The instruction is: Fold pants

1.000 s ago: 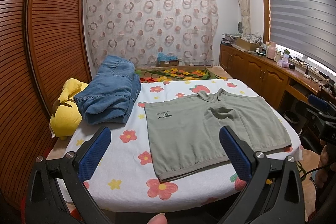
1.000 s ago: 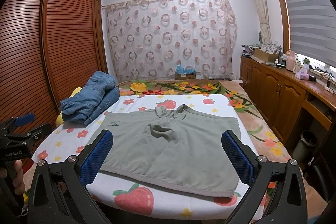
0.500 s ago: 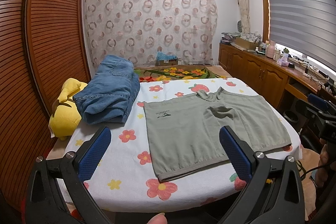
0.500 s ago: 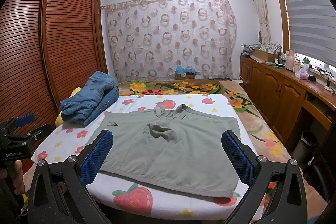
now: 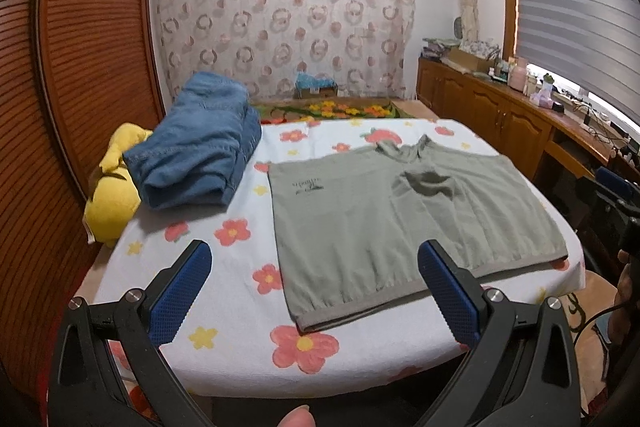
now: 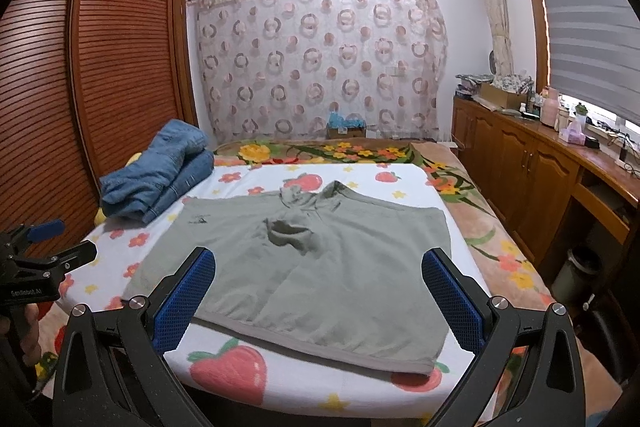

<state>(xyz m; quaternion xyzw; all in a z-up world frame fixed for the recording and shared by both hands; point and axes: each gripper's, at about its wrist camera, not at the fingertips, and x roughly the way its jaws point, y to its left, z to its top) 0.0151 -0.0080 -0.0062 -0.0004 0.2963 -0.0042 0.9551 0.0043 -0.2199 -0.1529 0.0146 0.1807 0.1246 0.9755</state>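
Grey-green pants [image 5: 400,219] lie spread flat on the bed's white flowered sheet [image 5: 224,299], the waistband along the near edge; they also show in the right wrist view [image 6: 320,267]. My left gripper [image 5: 316,291] is open and empty, hovering above the near left part of the bed, near the pants' left corner. My right gripper [image 6: 318,291] is open and empty, hovering above the near edge of the pants. Each gripper shows at the edge of the other's view.
A stack of folded blue jeans [image 5: 200,155] lies at the bed's left, next to a yellow plush toy [image 5: 114,195]. A wooden wardrobe [image 5: 80,67] stands at the left. A wooden sideboard [image 6: 540,179] runs along the right wall, with a bin [image 6: 576,267] below.
Both grippers have moved a little forward toward the bed; the pants look nearer. Both stay open and empty. The pants have not moved.
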